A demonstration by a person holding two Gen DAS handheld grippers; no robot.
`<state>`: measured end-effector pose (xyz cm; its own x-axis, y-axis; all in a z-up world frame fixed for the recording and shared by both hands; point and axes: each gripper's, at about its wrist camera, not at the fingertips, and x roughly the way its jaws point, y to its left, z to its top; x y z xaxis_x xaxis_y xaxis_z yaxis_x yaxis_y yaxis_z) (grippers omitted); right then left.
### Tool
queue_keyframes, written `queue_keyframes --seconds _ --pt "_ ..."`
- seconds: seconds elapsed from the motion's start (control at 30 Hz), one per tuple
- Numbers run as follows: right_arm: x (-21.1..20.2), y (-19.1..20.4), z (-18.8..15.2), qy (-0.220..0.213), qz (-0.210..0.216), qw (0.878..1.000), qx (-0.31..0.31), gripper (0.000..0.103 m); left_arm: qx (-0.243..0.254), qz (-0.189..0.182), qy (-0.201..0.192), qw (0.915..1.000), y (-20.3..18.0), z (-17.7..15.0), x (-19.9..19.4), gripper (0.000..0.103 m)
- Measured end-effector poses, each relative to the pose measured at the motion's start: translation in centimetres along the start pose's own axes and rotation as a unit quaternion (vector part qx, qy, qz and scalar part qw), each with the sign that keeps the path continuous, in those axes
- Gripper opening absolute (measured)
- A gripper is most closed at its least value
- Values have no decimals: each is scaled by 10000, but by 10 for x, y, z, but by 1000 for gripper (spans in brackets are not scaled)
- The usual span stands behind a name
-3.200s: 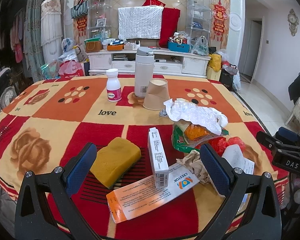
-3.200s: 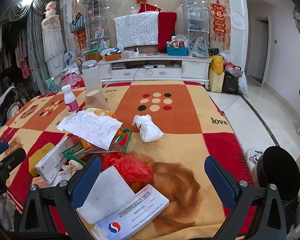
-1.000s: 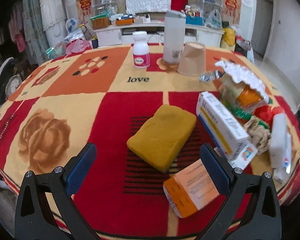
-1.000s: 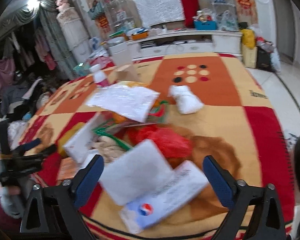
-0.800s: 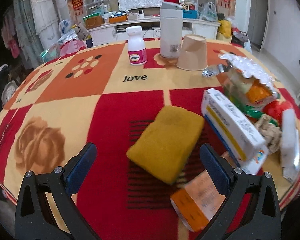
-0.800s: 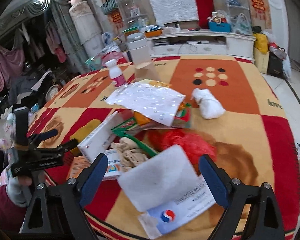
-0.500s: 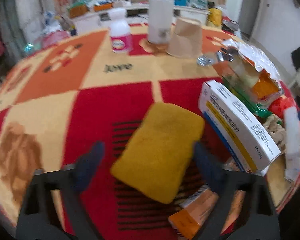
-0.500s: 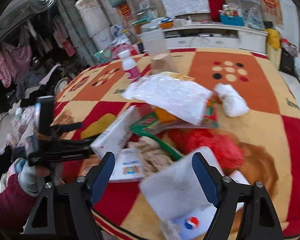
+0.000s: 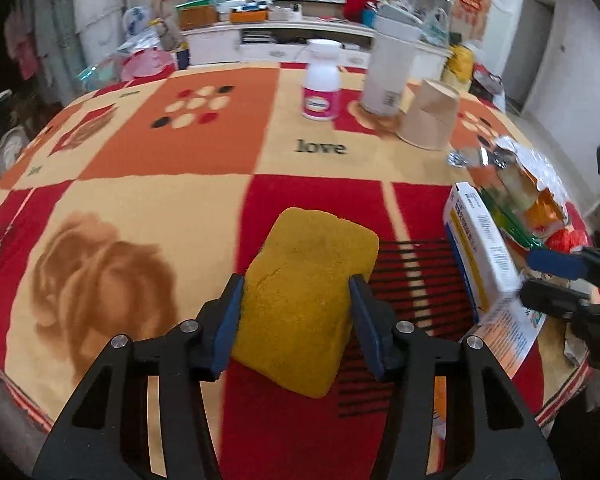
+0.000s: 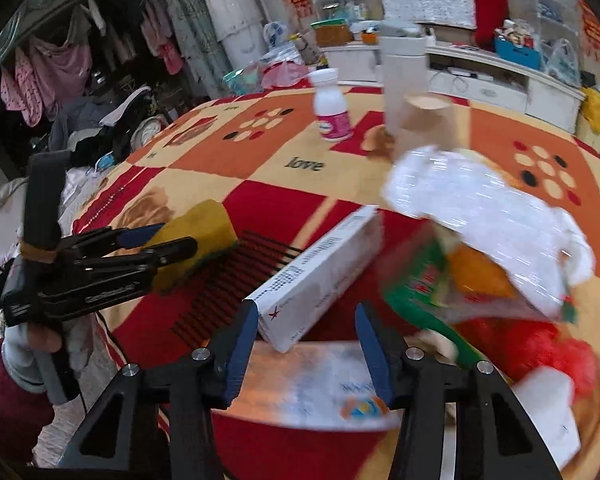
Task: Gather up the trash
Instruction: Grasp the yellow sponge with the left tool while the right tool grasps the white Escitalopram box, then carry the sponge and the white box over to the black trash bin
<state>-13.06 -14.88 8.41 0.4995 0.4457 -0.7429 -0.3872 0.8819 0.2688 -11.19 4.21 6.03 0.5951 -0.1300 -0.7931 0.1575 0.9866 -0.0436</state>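
Note:
My left gripper [image 9: 297, 292] is shut on a yellow sponge [image 9: 312, 280] that lies on the patterned tablecloth [image 9: 148, 200]; it also shows in the right wrist view [image 10: 156, 240], gripping the sponge [image 10: 204, 220]. My right gripper [image 10: 305, 316] is partly closed around the near end of a white medicine box [image 10: 320, 272], with gaps at both pads. That box [image 9: 480, 248] stands at the right in the left wrist view. Behind it lies a trash pile: a clear plastic wrapper [image 10: 480, 204], a green snack packet [image 10: 420, 292], a red bag [image 10: 540, 348].
A pink-labelled pill bottle [image 9: 321, 80], a white thermos [image 9: 392, 68] and an upturned paper cup [image 9: 432, 120] stand at the table's far side. A flat orange-and-white carton [image 10: 324, 384] lies under my right gripper. A cluttered cabinet stands behind the table.
My left gripper moved forward and closed on the sponge. My right gripper swung left and narrowed around the white medicine box's end.

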Motion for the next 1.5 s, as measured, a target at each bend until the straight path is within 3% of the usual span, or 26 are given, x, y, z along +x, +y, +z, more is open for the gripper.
queue_keyframes --seconds 0.13,0.27,0.33,0.4,0.53,0.7,0.93,0.97,1.1,1.33,1.5 --pt "30 16 11 264 166 9993 -190 49 -71 56 -53 9999 8 -3 -3 50" --pt "43 18 18 394 280 9988 4 49 -164 95 -111 9998 13 -4 -3 50" --pt "38 12 20 326 289 9988 234 56 -202 98 -128 9997 17 -5 -4 50" --pt "37 6 21 317 169 9986 395 67 -211 132 -147 9996 18 -4 -4 50" --pt "46 -1 25 467 73 9964 702 67 -301 156 -199 9992 20 -2 -4 50" --pt "75 8 33 717 -161 9945 743 68 -302 444 -302 9981 21 -1 -5 51" --pt "98 26 38 683 -551 9961 125 66 -487 459 -215 9975 27 -4 -2 51" --pt "97 26 37 663 -581 9961 9 59 -482 452 -209 9976 26 -5 -2 51" --pt "89 20 32 625 -457 9968 -175 53 -474 383 -210 9979 18 -5 -3 50" --pt "39 26 26 289 262 9991 -159 52 -458 296 -333 9980 3 -2 -18 51" --pt "0 29 20 -4 510 9985 -202 52 -493 233 -428 9976 -9 3 -30 50"
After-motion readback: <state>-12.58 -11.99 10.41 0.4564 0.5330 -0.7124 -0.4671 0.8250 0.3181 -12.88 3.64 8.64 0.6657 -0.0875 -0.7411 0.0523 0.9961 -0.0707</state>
